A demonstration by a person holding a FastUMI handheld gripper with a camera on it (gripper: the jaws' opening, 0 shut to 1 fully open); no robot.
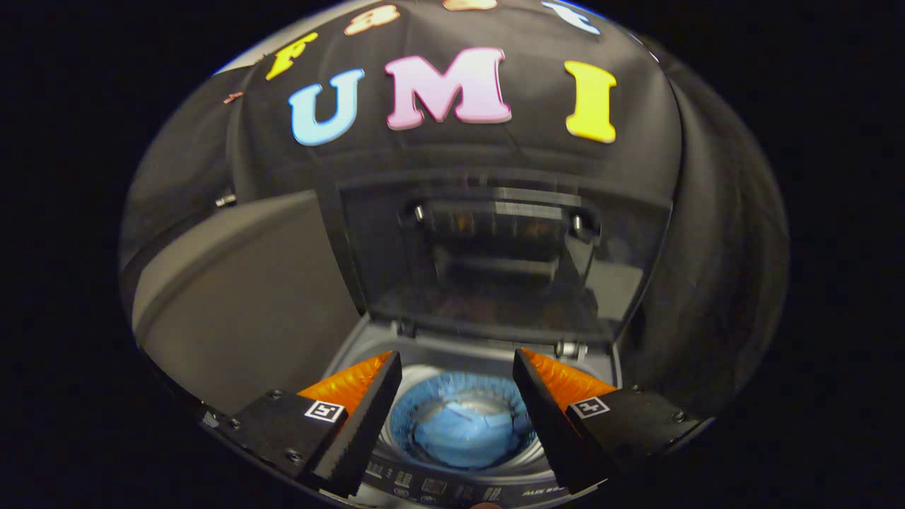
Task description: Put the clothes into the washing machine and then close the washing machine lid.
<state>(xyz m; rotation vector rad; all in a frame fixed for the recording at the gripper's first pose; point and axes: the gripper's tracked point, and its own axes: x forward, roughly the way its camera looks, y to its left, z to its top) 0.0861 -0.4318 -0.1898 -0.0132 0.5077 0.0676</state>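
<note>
Hand-held gripper (457, 367) open, empty above drum (459, 424); raised lid (495, 261) beyond.

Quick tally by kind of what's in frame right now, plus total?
Washing machine: 1
Raised lid: 1
Blue clothes in the drum: 1 bundle; separate pieces cannot be told apart
Gripper: 1, jaws open and empty above the drum opening
Grey panel beside the lid: 1
Total: 5

The clothes (463, 435) lie in the washing machine (452, 488) at the bottom middle, between the gripper (457, 364) fingers held apart, the lid (495, 261) standing up behind.
</note>
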